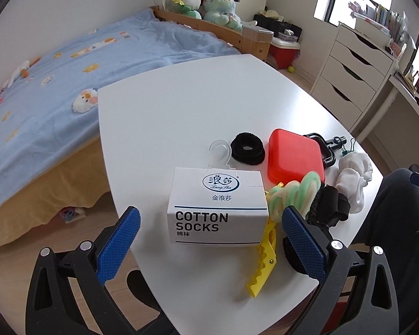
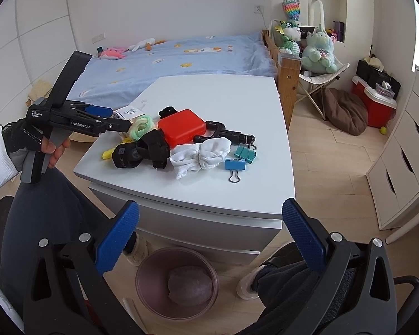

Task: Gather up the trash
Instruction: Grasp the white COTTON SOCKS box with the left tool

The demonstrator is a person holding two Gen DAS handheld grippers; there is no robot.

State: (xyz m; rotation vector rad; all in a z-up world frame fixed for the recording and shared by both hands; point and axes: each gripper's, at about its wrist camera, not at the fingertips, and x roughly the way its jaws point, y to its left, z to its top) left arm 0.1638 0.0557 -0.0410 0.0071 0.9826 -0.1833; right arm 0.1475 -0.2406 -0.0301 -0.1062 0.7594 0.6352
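Since the sock box (image 1: 217, 209) looks light, hollow and crushable, the left gripper (image 1: 211, 234), jaws apart, should pinch its side walls gently, as the right gripper (image 2: 211, 233) hangs open

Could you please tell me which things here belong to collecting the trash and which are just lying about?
Likely part of the job:
- cotton socks box, between the open fingers of the left gripper
- bin on the floor under the right gripper

Seemingly just lying about:
- red case
- white socks
- blue binder clip
- black hair tie
- yellow clip
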